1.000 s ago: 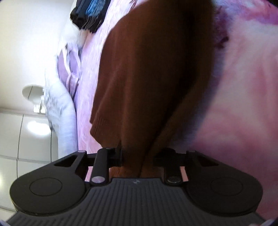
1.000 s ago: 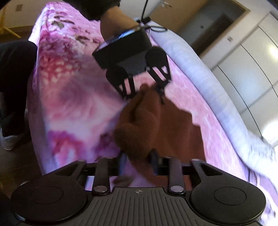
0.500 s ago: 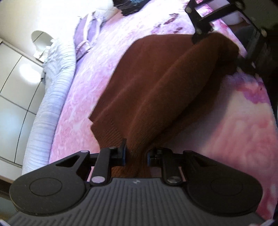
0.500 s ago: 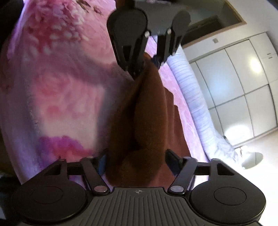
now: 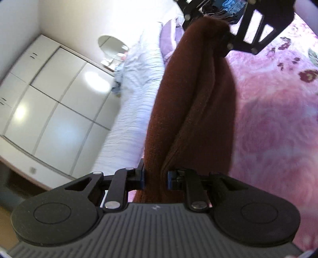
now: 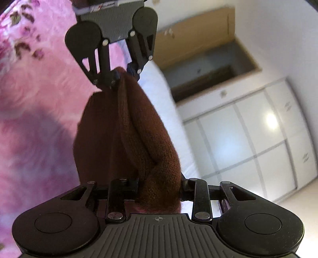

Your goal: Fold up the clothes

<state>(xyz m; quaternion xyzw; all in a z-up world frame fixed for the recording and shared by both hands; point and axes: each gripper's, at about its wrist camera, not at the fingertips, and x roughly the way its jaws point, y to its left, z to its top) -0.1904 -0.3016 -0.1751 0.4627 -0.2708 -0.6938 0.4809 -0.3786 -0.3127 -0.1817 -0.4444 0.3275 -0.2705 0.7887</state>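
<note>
A brown knitted sweater (image 5: 194,95) hangs stretched between my two grippers, lifted above the pink floral bedspread (image 5: 278,111). My left gripper (image 5: 155,177) is shut on one end of the sweater; the fabric bunches between its jaws. My right gripper (image 6: 159,188) is shut on the other end of the sweater (image 6: 127,139). In the left wrist view the right gripper (image 5: 216,21) shows at the top, clamped on the far end. In the right wrist view the left gripper (image 6: 121,77) shows at the top, clamped on the far end.
A white ridged bolster (image 5: 139,95) runs along the bed's far side. White wardrobe doors (image 5: 51,107) stand beyond it, also in the right wrist view (image 6: 248,142). Dark folded clothes (image 5: 228,8) lie far up the bed. A wooden doorway (image 6: 208,59) shows.
Both grippers have risen and lifted the sweater off the bedspread; it went from lying spread on the bed to hanging in a narrow band between them. The right jaws closed tighter on the fabric.
</note>
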